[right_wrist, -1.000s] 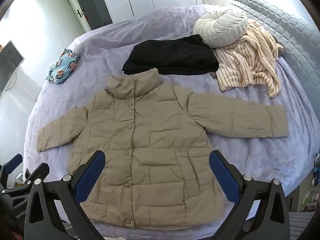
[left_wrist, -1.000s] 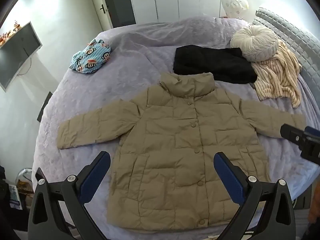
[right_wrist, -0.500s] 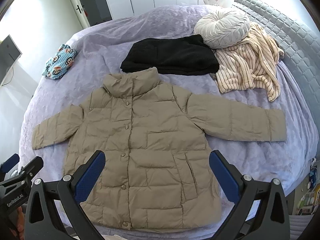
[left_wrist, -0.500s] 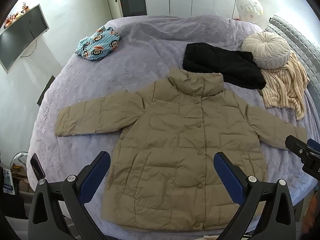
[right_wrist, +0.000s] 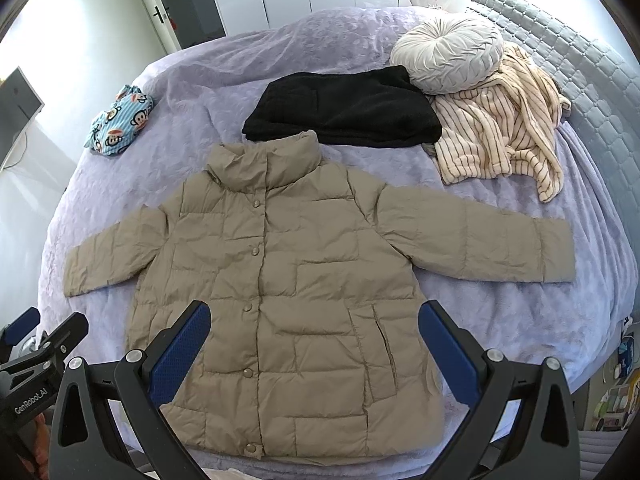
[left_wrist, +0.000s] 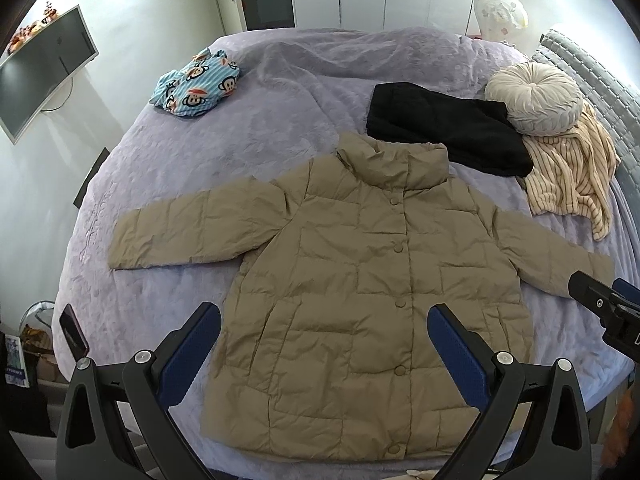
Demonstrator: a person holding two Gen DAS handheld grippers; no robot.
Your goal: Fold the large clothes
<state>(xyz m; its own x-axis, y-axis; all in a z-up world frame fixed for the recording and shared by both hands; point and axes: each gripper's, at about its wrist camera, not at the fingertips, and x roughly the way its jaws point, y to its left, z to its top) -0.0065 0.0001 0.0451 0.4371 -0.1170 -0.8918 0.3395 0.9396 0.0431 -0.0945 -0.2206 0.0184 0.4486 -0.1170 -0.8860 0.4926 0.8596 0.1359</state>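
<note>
the left gripper (left_wrist: 324, 344) is held with its jaws spread wide, nothing gripped between the blue pads (left_wrist: 454, 354). the right gripper (right_wrist: 314, 340) is likewise held wide apart, its blue pads (right_wrist: 180, 354) bare. in the left wrist view, the right gripper's tip is seen at 3 o'clock; in the right wrist view, the left gripper's tip is seen at 8 o'clock.

Partly hidden: jacket (left_wrist: 360, 280) hem behind left gripper (left_wrist: 324, 344) fingers, right cuff behind right gripper (left_wrist: 600, 308), itself cut off by frame edge; black garment (right_wrist: 340, 112) corner under round cushion (right_wrist: 448, 54).
</note>
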